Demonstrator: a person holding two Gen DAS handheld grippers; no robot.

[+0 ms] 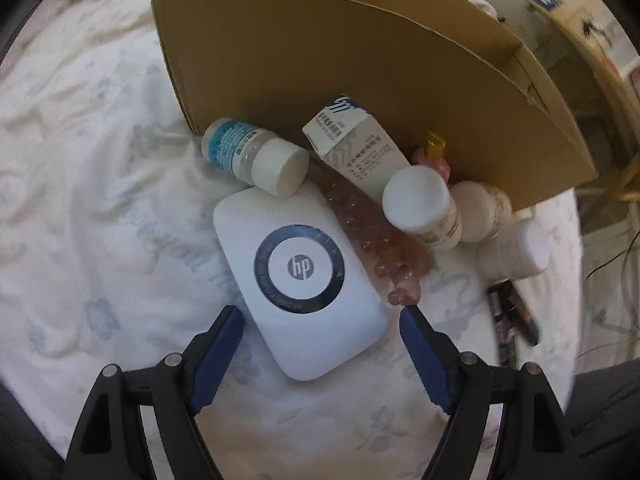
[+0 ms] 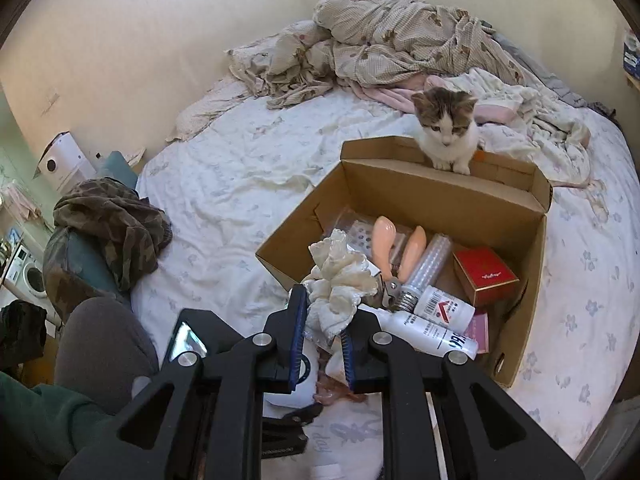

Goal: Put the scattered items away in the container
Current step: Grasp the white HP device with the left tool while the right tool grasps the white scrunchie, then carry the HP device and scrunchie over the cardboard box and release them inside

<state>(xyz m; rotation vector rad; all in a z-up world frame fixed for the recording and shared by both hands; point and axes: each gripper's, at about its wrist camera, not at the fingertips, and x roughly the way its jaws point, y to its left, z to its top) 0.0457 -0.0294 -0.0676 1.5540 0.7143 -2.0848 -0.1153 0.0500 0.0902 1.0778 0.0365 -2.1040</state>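
White device [image 1: 298, 280] reads "hp"; bedsheet [image 2: 224, 200] print reads "day".

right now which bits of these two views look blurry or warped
Left wrist view: fisheye bends the cardboard box wall into a curve; the dark pens at right are smeared, while the white HP device is sharp. Right wrist view: mostly crisp, kitten included, edges bowed and vignetted.

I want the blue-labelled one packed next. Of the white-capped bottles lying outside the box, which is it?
The leftmost bottle, lying on its side just above the white HP device, cap toward the camera. The other white-capped bottle, further right, has no blue label.
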